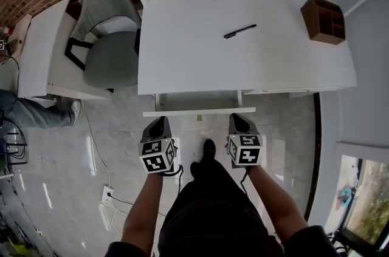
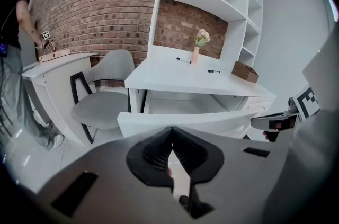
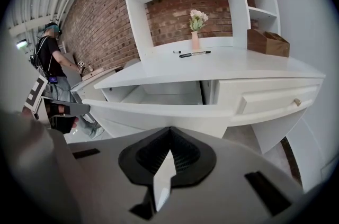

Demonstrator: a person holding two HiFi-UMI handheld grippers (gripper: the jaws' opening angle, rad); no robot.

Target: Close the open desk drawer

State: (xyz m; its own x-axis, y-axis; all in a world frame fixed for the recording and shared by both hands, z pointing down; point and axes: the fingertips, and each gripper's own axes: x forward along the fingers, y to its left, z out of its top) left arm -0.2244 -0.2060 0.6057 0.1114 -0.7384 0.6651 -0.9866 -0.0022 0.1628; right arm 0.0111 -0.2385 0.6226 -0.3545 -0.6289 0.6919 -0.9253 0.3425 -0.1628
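**While the drawer stands open, both grippers wait just short of it**

Looking down through the head view, I see the drawer (image 1: 199, 110) pulled out from under the white desk (image 1: 243, 61), its front panel facing me. My left gripper (image 1: 160, 123) and right gripper (image 1: 238, 119) hover side by side just in front of that panel, one near each end, and neither appears to touch it. Two pens (image 1: 239, 31) and a wooden organiser (image 1: 323, 20) sit on the desk, well clear of the work.

From the left gripper view, the jaws are pressed together with nothing between them. The drawer front (image 2: 180, 121) runs across just beyond their tips.

From the right gripper view, the jaws likewise meet and are empty. They aim at the drawer front (image 3: 159, 110), with the open box visible behind it.

I judge this to be the approach, with contact not yet made. Next I need both closed tips set flat against the panel. Then I push evenly and straight, so the drawer slides in without skewing.
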